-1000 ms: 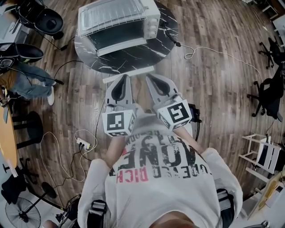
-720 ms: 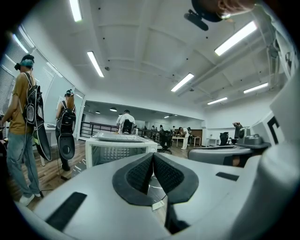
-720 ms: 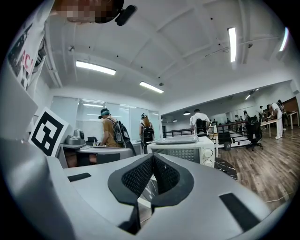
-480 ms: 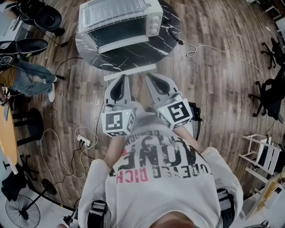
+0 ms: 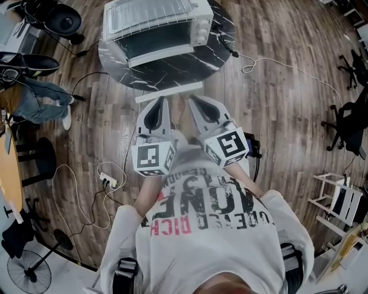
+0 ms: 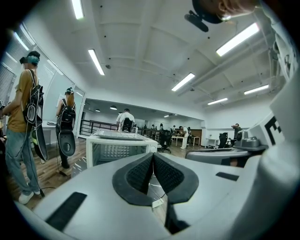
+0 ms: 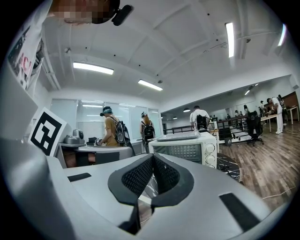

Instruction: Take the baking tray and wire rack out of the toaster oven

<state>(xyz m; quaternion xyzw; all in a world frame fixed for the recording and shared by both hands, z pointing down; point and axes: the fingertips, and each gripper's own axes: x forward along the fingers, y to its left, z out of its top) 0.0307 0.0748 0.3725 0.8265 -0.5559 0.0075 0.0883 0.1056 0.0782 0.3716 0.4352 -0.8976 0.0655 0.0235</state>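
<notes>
A white toaster oven (image 5: pixel 154 27) stands on a round black marble table (image 5: pixel 172 69) with its glass front towards me. A flat wire rack or tray (image 5: pixel 146 12) lies on its top, seen also as the tray (image 6: pixel 117 135) in the left gripper view and the tray (image 7: pixel 180 136) in the right gripper view. My left gripper (image 5: pixel 161 99) and right gripper (image 5: pixel 192 97) are held side by side near my body. They point at the table and stop short of its near edge. Both are shut with nothing between the pads, as the left gripper (image 6: pixel 153 155) and right gripper (image 7: pixel 152 156) show.
A white strip (image 5: pixel 169 92) lies by the table's near edge. Cables and a power strip (image 5: pixel 109 183) trail over the wood floor at left. A person (image 5: pixel 31 100) stands at far left, and others (image 6: pixel 21 117) stand beyond the oven. Office chairs (image 5: pixel 348 123) and a white rack (image 5: pixel 339 198) are at right.
The head view has shifted a little, so the table sits slightly higher in the picture. Both grippers have kept still and stayed shut.
</notes>
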